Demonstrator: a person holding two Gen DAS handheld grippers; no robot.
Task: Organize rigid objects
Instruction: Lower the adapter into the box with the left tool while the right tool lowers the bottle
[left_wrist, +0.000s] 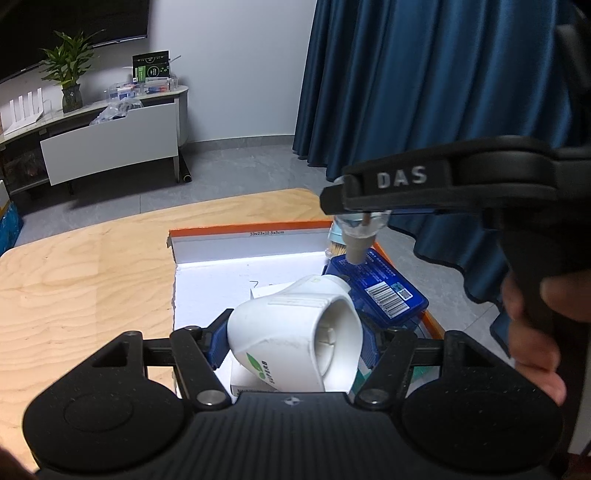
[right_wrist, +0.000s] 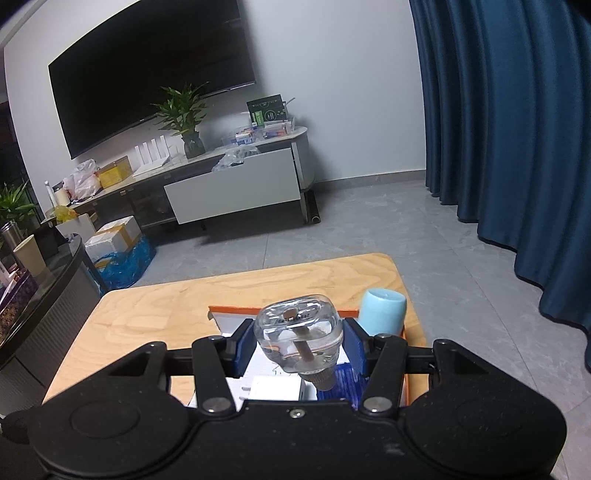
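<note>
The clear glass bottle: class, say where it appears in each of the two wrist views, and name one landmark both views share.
Left wrist view: the clear glass bottle sits right of centre, hanging under the right tongs.
Right wrist view: it sits low centre, clamped between blue pads.
Shared landmark: the orange-edged box on the wooden table.

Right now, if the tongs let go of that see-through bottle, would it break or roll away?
The clear bottle looks like hard glass or plastic, so a drop might crack it. Its smooth, rounded sides could slip between the right tongs. It hangs neck-down over the orange-edged box, so it would probably topple and roll inside.
</note>
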